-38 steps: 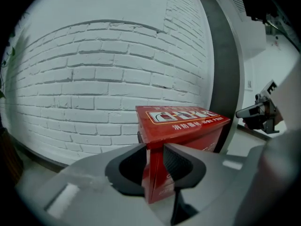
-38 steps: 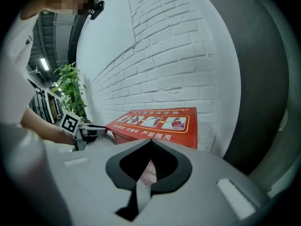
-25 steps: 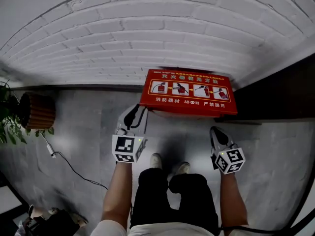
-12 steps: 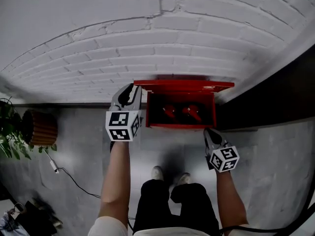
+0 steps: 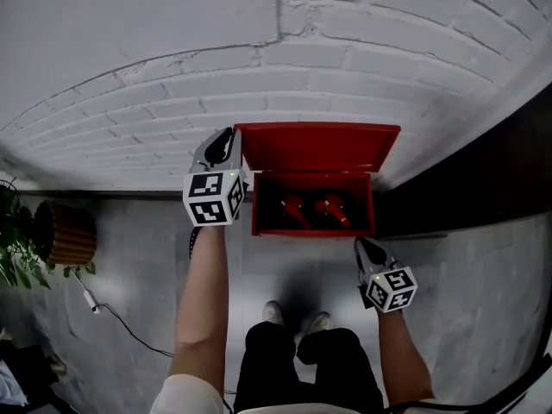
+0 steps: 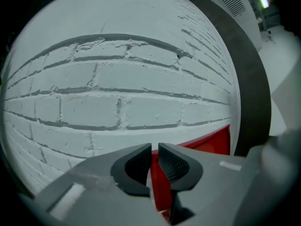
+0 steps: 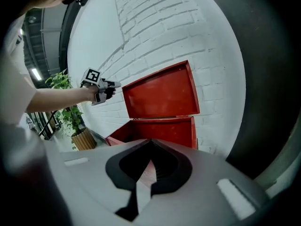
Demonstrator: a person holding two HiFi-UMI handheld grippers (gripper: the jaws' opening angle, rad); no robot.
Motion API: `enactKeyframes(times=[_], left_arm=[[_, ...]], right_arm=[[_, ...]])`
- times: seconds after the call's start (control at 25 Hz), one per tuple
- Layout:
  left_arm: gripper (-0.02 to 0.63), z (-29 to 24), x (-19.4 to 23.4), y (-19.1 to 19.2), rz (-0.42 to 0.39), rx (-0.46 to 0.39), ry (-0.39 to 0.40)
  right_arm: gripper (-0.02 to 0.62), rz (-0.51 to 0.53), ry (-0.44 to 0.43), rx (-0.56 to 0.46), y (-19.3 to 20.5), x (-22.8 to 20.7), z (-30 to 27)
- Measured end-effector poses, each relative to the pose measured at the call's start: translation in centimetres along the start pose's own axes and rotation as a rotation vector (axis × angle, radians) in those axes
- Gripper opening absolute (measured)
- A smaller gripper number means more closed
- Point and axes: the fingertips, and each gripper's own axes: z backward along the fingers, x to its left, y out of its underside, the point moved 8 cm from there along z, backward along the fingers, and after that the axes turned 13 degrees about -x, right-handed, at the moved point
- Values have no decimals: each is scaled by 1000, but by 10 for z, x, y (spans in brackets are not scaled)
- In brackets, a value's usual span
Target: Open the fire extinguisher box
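Observation:
The red fire extinguisher box [image 5: 312,230] stands on the floor against the white brick wall, and its lid [image 5: 315,147] is raised upright against the bricks. Two red extinguishers [image 5: 295,205] lie inside. My left gripper [image 5: 226,139] is held high at the lid's upper left corner. In the left gripper view its jaws [image 6: 154,147] are closing with a slim gap between them; the lid's red edge [image 6: 207,142] shows just behind, and nothing is pressed between the pads. My right gripper [image 5: 366,246] hangs low in front of the box's right corner, shut and empty [image 7: 150,141].
A slatted wooden planter [image 5: 65,234] with a green plant stands at the left, with a white cable [image 5: 112,304] trailing over the grey floor. A dark wall panel [image 5: 483,171] borders the box on the right. The person's shoes [image 5: 274,309] are just before the box.
The lid swung up from lying shut, with its label facing up, to upright against the wall. My left gripper rose with it along its left edge. The right gripper stayed low.

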Motion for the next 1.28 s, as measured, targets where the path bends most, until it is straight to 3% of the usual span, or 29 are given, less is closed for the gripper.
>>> enactKeyframes(times=[0.36,0.6,0.84,1.28], left_arm=[[40,72,-36,36,-15,95,-10],[40,127,-65,29,-16,174,28],[40,178,-98,-10,-7,219,65],[26,240,-133,-123,13,183,62]], right_arm=[[5,9,-1,0,-12,1,4],[5,13,1,-13,-46,11,28],[5,20,-5,-36,-93,34,63],[5,96,-37,-130,-202,78,126]])
